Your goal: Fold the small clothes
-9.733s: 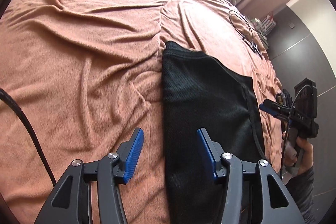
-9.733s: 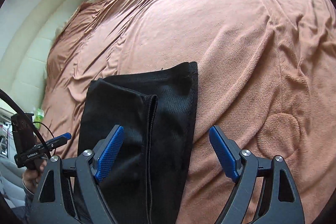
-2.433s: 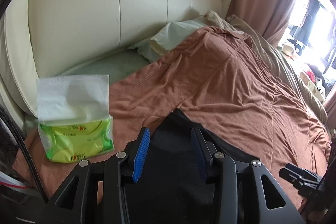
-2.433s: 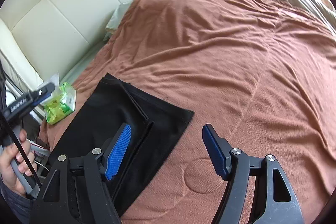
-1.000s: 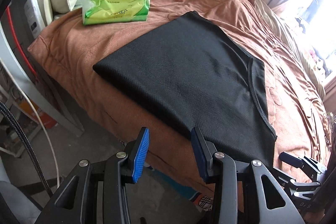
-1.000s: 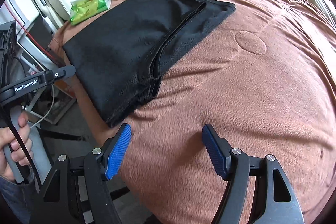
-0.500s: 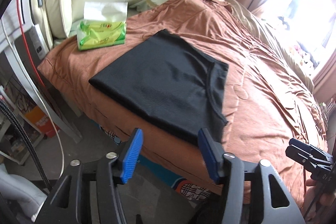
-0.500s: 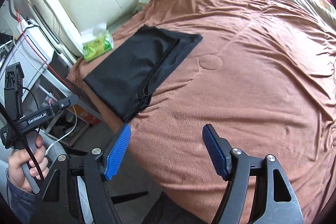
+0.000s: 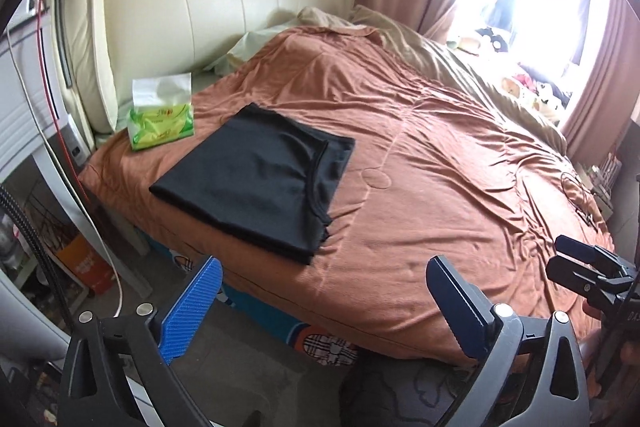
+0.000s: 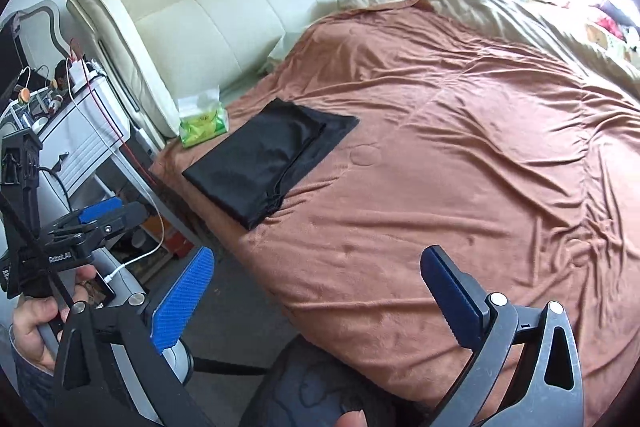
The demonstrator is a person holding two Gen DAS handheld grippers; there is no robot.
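Where the bed [image 9: 440, 187] ends, the folded garment [image 9: 256, 183] lies flush.

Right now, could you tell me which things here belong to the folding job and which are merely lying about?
Job:
- folded black garment
- left gripper, open
- right gripper, open

Lying about:
- green tissue pack
- cable on the brown blanket
- cream headboard

Daylight floods from the window [image 9: 532, 7], blown out to white glare. Beside it the bed [image 9: 440, 155] is sharp; fisheye edges bend, corners black.
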